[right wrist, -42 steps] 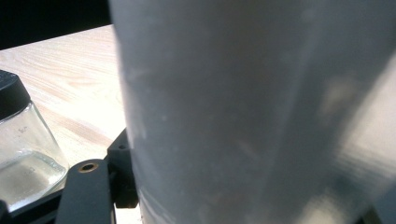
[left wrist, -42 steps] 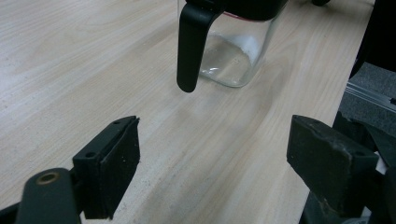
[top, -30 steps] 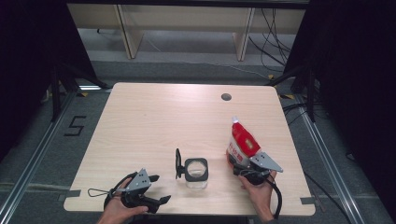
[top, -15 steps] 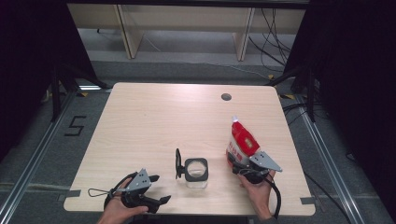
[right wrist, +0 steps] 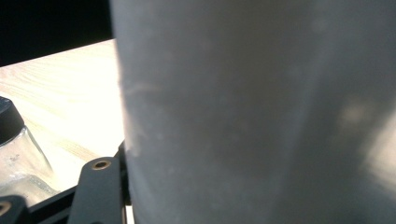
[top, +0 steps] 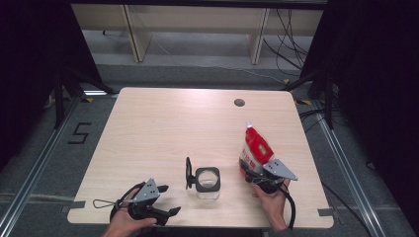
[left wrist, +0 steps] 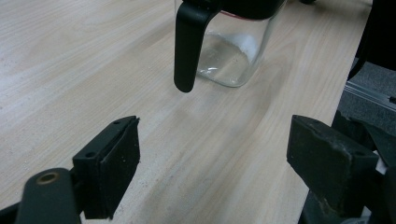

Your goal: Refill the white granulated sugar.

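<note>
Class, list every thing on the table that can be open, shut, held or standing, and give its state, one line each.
Glass jar: upright, lid flipped open beside its mouth.
Red pouch: tilted, between the right gripper's closing fingers.
Left gripper: open, nothing between its fingers.
Right gripper: fingers have just been closing around the red pouch.

A light wooden table (top: 163, 128) with a round cable hole (top: 239, 102) near its far edge.

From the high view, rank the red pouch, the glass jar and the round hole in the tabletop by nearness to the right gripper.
1. Red pouch: between the right gripper's jaws, which have just been closing.
2. Glass jar: to its left, lid hinged open.
3. Round hole: near the table's far edge.
</note>
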A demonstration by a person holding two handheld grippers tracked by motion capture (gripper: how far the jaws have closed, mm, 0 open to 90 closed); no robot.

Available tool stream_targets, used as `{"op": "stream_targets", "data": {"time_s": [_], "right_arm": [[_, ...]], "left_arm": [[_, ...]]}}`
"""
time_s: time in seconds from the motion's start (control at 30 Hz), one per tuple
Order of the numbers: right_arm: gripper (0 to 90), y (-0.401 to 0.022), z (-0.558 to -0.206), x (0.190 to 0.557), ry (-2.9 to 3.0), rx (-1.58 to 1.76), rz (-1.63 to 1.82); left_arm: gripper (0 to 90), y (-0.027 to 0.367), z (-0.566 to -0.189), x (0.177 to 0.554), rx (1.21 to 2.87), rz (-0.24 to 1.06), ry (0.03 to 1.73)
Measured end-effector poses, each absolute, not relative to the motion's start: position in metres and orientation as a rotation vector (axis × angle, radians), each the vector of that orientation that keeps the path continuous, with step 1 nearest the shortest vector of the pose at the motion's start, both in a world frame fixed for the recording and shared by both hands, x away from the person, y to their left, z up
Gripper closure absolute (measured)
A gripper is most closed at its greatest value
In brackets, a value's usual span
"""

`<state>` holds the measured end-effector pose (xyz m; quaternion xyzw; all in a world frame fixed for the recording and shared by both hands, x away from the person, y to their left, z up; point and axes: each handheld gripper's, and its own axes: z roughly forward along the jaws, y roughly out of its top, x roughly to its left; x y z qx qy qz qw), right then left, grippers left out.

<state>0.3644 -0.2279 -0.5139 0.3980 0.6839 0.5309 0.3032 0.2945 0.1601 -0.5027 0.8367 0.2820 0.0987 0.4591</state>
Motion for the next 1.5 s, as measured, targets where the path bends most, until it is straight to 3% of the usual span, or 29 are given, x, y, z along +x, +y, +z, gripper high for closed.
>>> {"op": "stream_targets", "data": {"time_s": [0.97,1.5], "right_arm": [[42.6,-0.213,-0.493,0.345,1.962,0.857,1.185],[43.7,-0.204,-0.466,0.3,1.97,0.591,1.073]], "left_arm": [[16.9,0.162,-0.502,0.294,2.047,0.24,0.705],[16.8,0.164,-0.501,0.296,2.074,0.245,0.692]]}}
